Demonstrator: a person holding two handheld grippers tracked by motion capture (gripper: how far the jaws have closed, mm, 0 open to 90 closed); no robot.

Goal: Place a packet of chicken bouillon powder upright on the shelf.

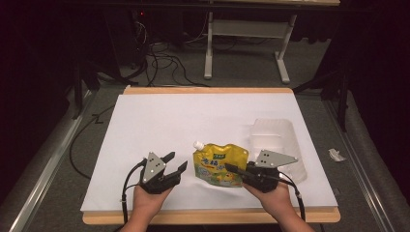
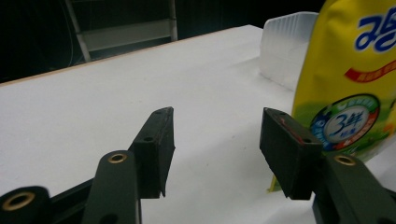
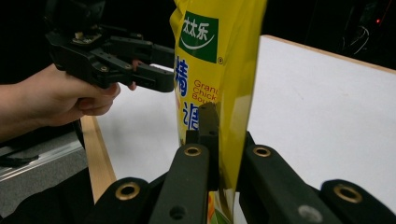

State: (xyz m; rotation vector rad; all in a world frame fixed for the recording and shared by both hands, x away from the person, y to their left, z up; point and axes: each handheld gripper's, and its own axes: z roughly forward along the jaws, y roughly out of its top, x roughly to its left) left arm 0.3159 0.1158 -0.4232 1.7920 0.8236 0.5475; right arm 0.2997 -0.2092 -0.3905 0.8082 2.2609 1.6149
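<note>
Two grippers work here: our right gripper (image 1: 231,169) is clamped on the yellow pouch (image 1: 220,165), holding its edge just beside the clear tray (image 1: 278,140), likely steadying it, while our left gripper (image 1: 175,162) waits nearby, jaws apart and empty.

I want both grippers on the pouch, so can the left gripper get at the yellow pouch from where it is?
Probably yes. The left gripper has its jaws open and empty, pointing at the yellow pouch, with bare white table between them. The right gripper pinches the pouch's far edge, leaving the near side free.
</note>
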